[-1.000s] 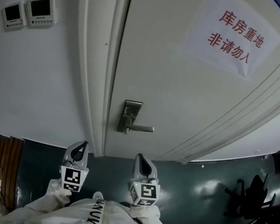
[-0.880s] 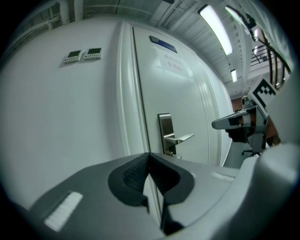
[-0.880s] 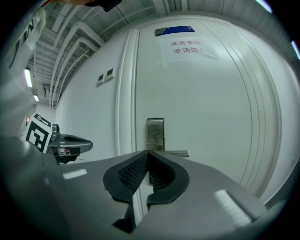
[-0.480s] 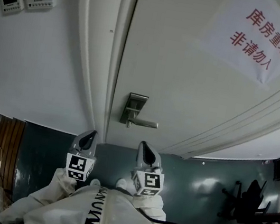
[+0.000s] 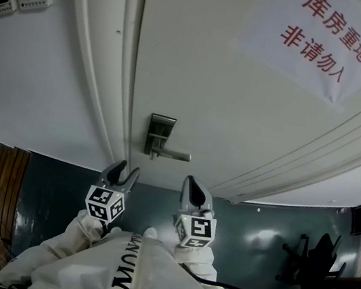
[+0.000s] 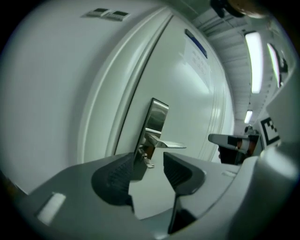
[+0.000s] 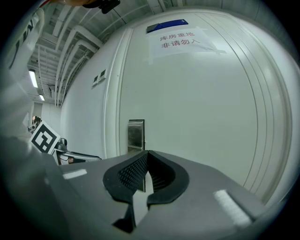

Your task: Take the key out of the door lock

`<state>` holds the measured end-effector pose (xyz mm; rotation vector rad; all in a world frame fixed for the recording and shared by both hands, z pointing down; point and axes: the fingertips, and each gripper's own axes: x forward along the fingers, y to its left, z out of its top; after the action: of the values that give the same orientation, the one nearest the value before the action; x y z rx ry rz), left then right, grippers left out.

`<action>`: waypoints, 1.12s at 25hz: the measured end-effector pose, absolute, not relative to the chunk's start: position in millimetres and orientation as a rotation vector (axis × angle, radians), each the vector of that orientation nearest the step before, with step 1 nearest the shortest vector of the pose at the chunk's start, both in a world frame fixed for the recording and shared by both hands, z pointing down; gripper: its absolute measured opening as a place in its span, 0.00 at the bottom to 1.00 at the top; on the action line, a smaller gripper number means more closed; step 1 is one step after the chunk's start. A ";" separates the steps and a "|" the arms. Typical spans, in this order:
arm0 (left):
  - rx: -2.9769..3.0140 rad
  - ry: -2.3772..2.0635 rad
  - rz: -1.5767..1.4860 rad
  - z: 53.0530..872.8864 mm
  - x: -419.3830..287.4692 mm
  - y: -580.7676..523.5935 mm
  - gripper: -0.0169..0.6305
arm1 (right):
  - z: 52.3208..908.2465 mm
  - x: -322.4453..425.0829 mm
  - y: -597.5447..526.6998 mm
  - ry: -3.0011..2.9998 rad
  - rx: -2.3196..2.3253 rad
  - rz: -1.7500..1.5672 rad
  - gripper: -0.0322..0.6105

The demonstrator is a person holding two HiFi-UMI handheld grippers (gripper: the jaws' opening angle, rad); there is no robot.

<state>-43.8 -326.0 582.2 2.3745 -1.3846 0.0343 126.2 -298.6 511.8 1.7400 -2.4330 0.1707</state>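
The key [image 6: 147,158] sits in the lock [image 5: 160,130] on the door [image 5: 213,77], just under the handle [image 5: 173,154]. It is small. It seems to stick out from the door toward the person, with a little bit hanging down from it. The left gripper [image 5: 125,171] is below the handle and a bit to the left, near it but not touching. Its fingers [image 6: 112,178] are opening up, and nothing is between them yet. In the left gripper view the key shows right past the gap, straight ahead and a little up. The right gripper [image 5: 194,186] is below the handle too, but off to the right. Its fingers [image 7: 133,171] are pressed together and hold nothing, and its view does not show the key. So the left gripper is nearer and lined up best. I think it must go forward and up to just under the handle, so one finger goes on each side of the key, and then pinch. Then it should pull straight back from the door, the way the key points.
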 end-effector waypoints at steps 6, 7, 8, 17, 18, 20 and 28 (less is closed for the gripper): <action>2.197 -1.185 -0.176 600.9 -17.7 -329.5 0.43 | 513.5 152.5 -290.7 -2.392 1.758 0.180 0.05; 2.165 -1.154 -0.216 602.9 -14.4 -330.5 0.43 | 514.5 155.9 -288.9 -2.386 1.760 0.185 0.05; 2.125 -1.122 -0.260 605.5 -11.5 -331.4 0.44 | 515.5 158.7 -286.7 -2.379 1.760 0.189 0.05; 1.789 -0.873 -0.592 627.0 7.0 -349.9 0.43 | 519.4 173.6 -270.1 -2.331 1.749 0.196 0.05; 1.763 -0.862 -0.609 630.0 7.7 -352.5 0.43 | 519.5 175.2 -268.9 -2.325 1.751 0.197 0.05; 1.704 -0.835 -0.651 634.6 9.2 -357.6 0.43 | 519.2 177.5 -267.0 -2.315 1.754 0.194 0.05; 1.511 -0.764 -0.780 644.1 13.2 -377.4 0.43 | 519.7 181.2 -267.8 -2.301 1.761 0.195 0.05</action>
<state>13.2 -377.4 644.1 1.5111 -0.7643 -0.7800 181.2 -267.8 519.7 1.7605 -2.3006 0.1951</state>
